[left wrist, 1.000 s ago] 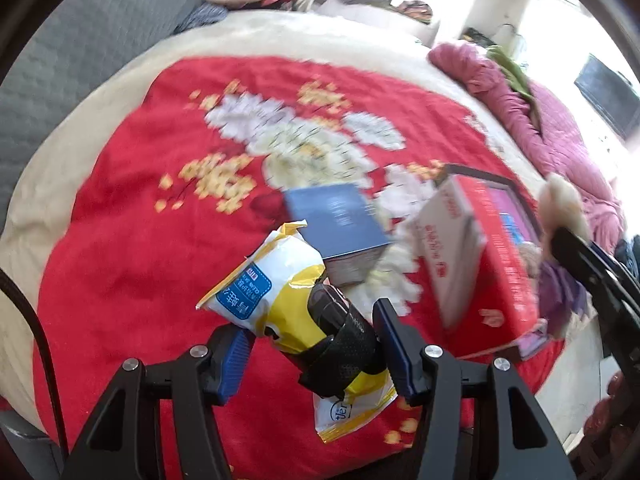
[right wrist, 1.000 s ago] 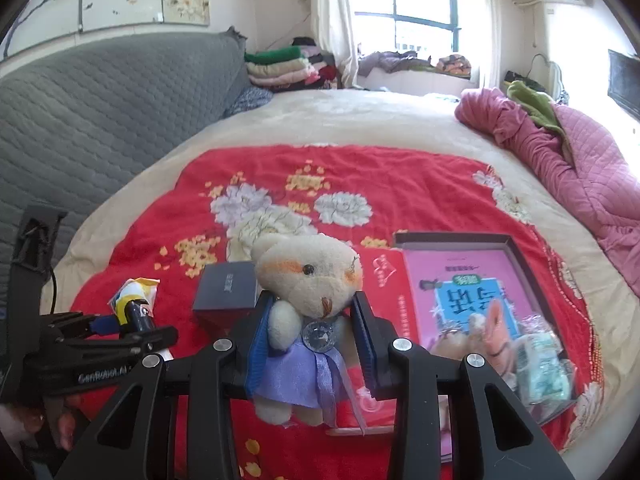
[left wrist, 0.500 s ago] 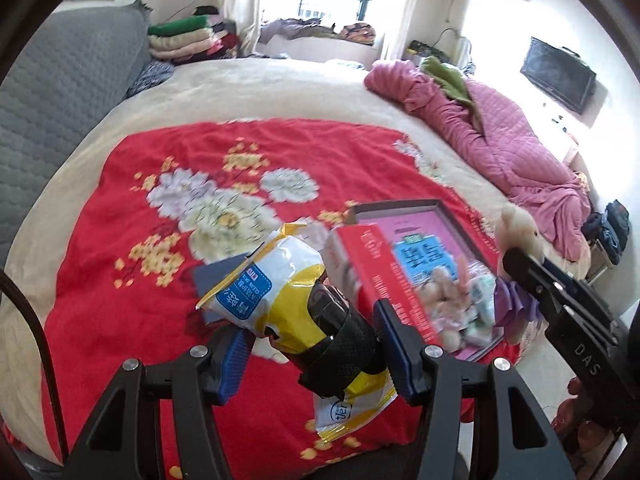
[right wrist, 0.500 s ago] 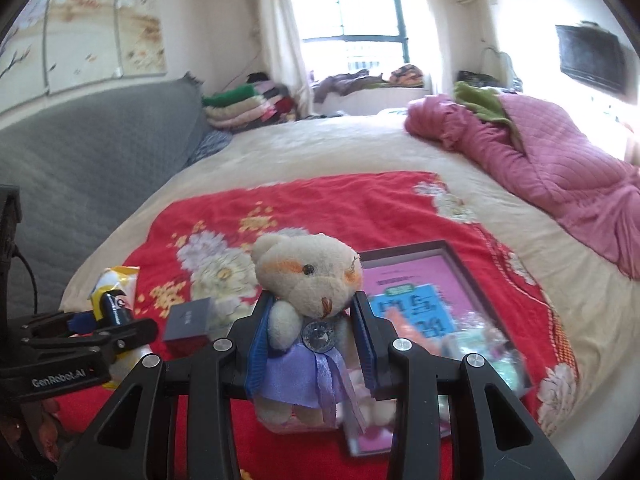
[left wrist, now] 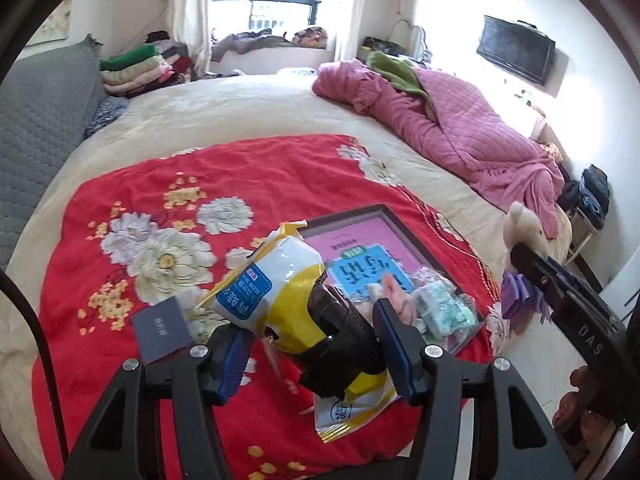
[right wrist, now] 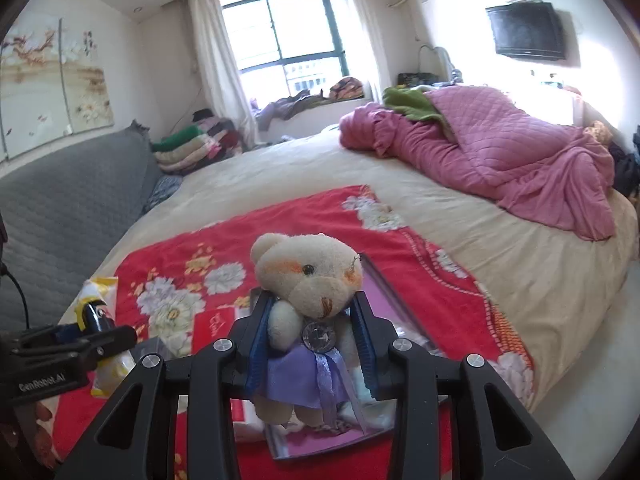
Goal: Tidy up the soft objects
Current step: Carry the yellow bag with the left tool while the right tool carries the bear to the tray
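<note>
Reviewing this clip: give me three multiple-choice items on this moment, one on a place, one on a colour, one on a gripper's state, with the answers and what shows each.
1. Where does the small dark box lie?
A. on the red blanket
B. inside the tray
C. on the pink quilt

2. What colour is the teddy bear's skirt?
A. green
B. purple
C. red

3. What is the left gripper doing?
A. open and empty
B. shut on a folded towel
C. shut on the snack bag and a black cylinder

Answers:
1 A: in the left wrist view the box rests on the blanket, left of the tray.
2 B: the right wrist view shows a purple skirt below the bear's cream body, between the right gripper's blue pads.
3 C: the yellow and white bag and the cylinder sit clamped between its pads.
</note>
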